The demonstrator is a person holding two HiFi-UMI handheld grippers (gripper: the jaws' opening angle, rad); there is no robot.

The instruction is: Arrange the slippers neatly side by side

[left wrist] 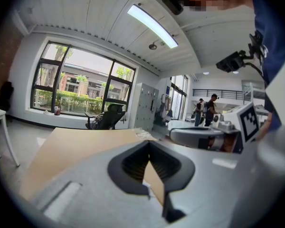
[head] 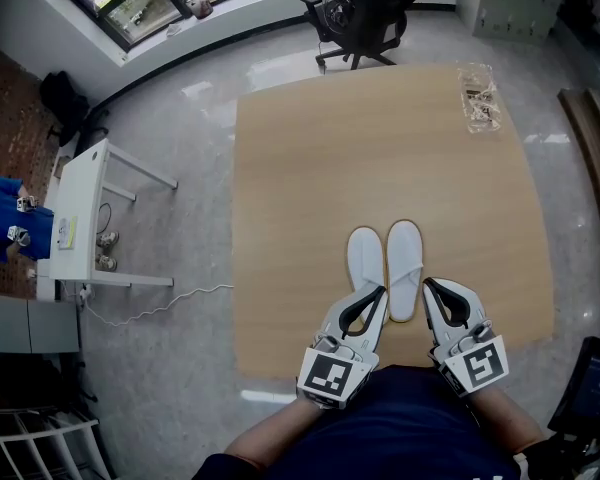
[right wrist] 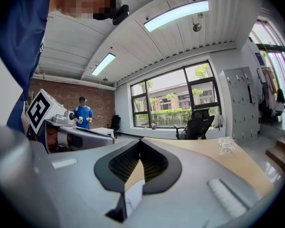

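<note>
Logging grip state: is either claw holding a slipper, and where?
Nothing is held: left claw and right claw are both shut, empty.

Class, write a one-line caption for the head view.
Two white slippers lie side by side on a wooden table.

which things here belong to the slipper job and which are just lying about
In the job: left slipper and right slipper, side by side on the wooden table; left gripper and right gripper, jaws shut, holding nothing.

Lying about: clear plastic packet at the table's far corner; office chair; white desk.
</note>
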